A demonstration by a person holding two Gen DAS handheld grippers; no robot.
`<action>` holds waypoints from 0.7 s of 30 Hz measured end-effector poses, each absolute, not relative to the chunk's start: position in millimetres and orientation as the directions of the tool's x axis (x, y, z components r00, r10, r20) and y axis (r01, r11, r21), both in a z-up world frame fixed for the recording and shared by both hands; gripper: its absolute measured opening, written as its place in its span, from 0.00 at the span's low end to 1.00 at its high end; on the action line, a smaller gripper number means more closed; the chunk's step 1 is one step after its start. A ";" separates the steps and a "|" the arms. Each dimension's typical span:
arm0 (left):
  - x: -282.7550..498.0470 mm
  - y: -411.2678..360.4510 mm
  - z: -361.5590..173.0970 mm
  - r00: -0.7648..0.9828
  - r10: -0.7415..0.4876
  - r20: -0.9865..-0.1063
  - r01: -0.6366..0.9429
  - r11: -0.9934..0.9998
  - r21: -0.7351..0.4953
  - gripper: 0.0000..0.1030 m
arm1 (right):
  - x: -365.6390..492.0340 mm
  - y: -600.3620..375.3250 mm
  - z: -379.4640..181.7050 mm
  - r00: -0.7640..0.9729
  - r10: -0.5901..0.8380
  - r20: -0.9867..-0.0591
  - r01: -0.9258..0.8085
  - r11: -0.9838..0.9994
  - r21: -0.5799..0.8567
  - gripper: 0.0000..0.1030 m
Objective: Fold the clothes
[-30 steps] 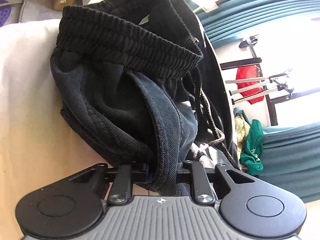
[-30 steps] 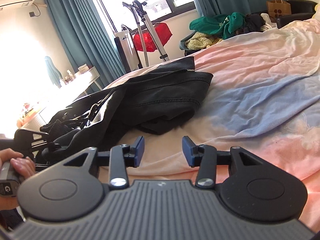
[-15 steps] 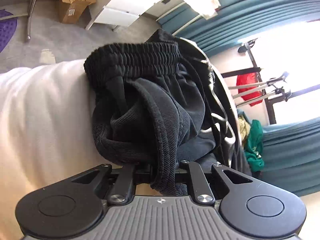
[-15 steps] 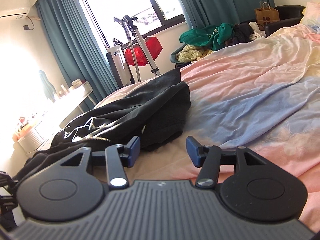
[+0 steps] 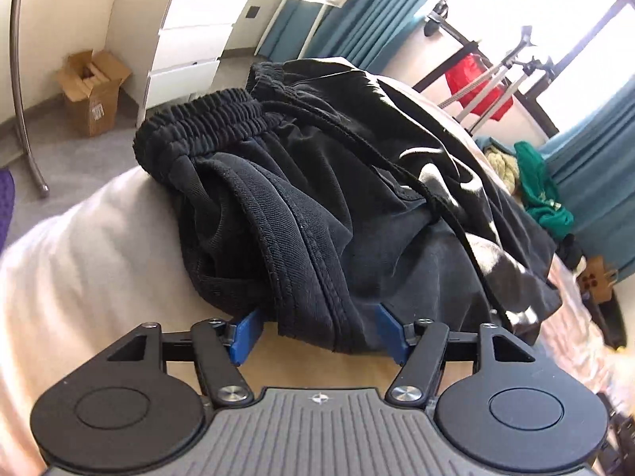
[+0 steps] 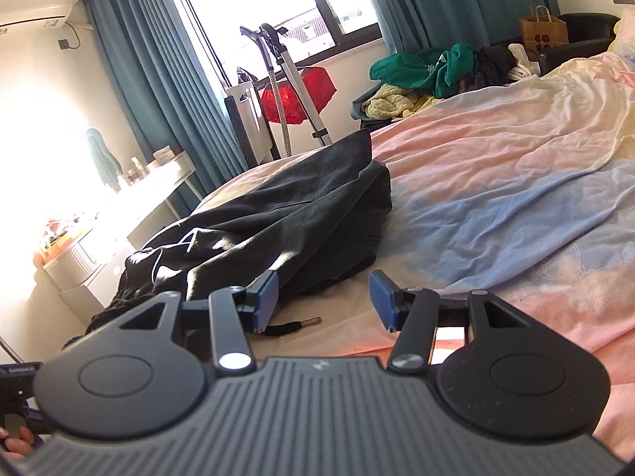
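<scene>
A black garment (image 5: 317,206) with a ribbed elastic waistband (image 5: 198,127) lies bunched near the edge of the bed (image 5: 99,258). The jaws of my left gripper (image 5: 317,329) are opening. A thick hem of the garment lies loose between the blue pads (image 5: 246,333), and they do not press on it. In the right wrist view the same garment (image 6: 297,218) stretches away on the pastel sheet (image 6: 496,198). My right gripper (image 6: 323,301) stands open just in front of its near edge, holding nothing. A drawstring end (image 6: 289,327) lies by its left finger.
On the floor past the bed edge are a cardboard box (image 5: 93,91) and white drawers (image 5: 186,51). A heap of green and yellow clothes (image 6: 428,63), a red-hung rack (image 6: 297,95) and a paper bag (image 6: 543,31) stand by the window. A hand (image 6: 16,442) shows at the lower left.
The left gripper has let go of the hem and its jaws have spread wide. It has rolled and drawn back from the garment. The garment now lies flatter in the right wrist view.
</scene>
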State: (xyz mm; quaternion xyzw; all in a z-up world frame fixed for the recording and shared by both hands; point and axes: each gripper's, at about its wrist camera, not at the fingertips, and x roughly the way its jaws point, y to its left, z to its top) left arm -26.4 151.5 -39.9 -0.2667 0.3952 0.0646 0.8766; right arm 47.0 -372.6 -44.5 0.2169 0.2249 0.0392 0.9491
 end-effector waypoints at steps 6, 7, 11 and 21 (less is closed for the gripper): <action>-26.2 82.0 -10.8 0.754 0.102 -0.649 -0.260 0.954 -0.152 0.83 | 45.4 -379.2 -39.2 0.889 0.176 -0.422 0.028 0.900 0.435 0.53; -28.2 71.1 -5.1 0.771 0.123 -0.625 -0.250 0.961 -0.118 0.83 | 45.3 -380.6 -38.6 0.887 0.175 -0.427 0.032 0.900 0.435 0.53; -17.4 33.9 7.8 0.823 0.092 -0.561 -0.167 0.983 -0.082 0.85 | 46.5 -391.0 -39.7 0.877 0.170 -0.449 0.060 0.889 0.454 0.53; 135.3 -81.6 -30.1 0.824 -0.176 -0.538 0.160 0.984 -0.077 0.84 | 49.6 -430.3 -36.4 0.884 0.140 -0.446 0.108 0.867 0.486 0.53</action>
